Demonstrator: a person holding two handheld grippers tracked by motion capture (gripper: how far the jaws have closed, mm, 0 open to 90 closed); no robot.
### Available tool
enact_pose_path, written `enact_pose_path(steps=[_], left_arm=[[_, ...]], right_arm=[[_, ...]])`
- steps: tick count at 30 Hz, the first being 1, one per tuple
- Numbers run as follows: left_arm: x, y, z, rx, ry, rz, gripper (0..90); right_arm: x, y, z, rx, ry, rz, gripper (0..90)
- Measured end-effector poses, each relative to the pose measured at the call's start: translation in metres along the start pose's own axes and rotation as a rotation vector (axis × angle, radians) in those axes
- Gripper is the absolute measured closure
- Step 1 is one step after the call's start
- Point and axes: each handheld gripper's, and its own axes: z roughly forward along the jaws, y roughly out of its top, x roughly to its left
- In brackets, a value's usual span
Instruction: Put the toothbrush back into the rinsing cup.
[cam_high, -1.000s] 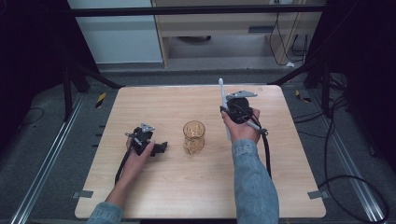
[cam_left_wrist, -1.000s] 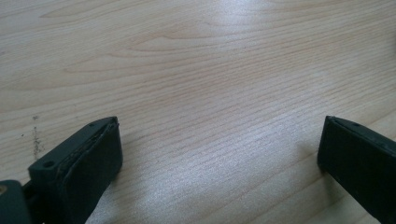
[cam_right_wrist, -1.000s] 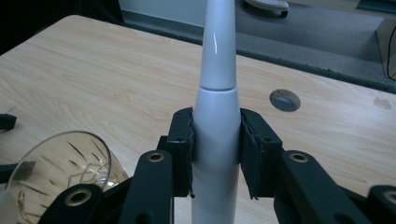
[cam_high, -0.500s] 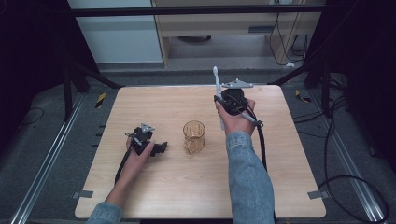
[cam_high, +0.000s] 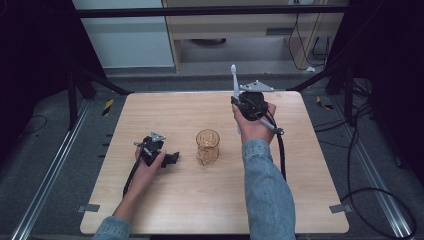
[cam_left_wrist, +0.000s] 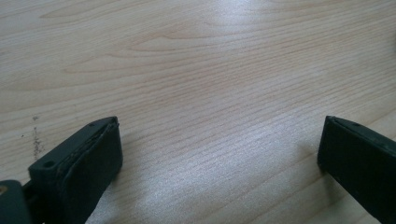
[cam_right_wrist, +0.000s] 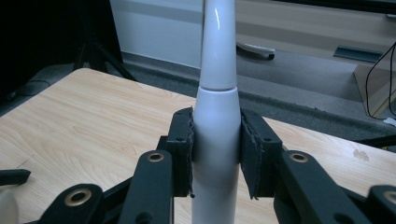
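White plastic filled the middle of my right gripper view: an electric toothbrush (cam_right_wrist: 216, 140), its handle standing upright between the two pads (cam_right_wrist: 183, 149), which pressed on it from either side. I had the right gripper (cam_high: 242, 102) pinching that handle firmly, with the narrower neck rising above the grip and running out of the top of that view. In the high view the toothbrush (cam_high: 234, 82) pointed up and away from me, its head reaching past the far edge of the table (cam_high: 150, 215), while the right hand (cam_high: 252, 125) wrapped the gripper body above the far right part of the top. I could not tell how the bristles faced; they were too small.

My left gripper (cam_high: 172, 159) lay low on the wood at the near left, with the left hand (cam_high: 147, 162) around it. Its jaws were spread wide, and in the left gripper view I saw bare wood grain between the pads (cam_left_wrist: 93, 158), nothing held.

An amber glass mug (cam_high: 207, 145) stood upright on the table between the two grippers, just to the right of the left one and nearer me than the right one. It touched neither. The toothbrush was well apart from the mug, up in the air in my right grip.
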Motion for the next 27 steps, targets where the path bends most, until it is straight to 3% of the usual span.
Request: enact_pose_path(steps=[27], left_arm=[[0.0, 0.0, 0.0, -0.001, 0.0, 0.0, 0.0]], right_arm=[[0.027, 0.02, -0.003, -0.075, 0.058, -0.01, 67.3]])
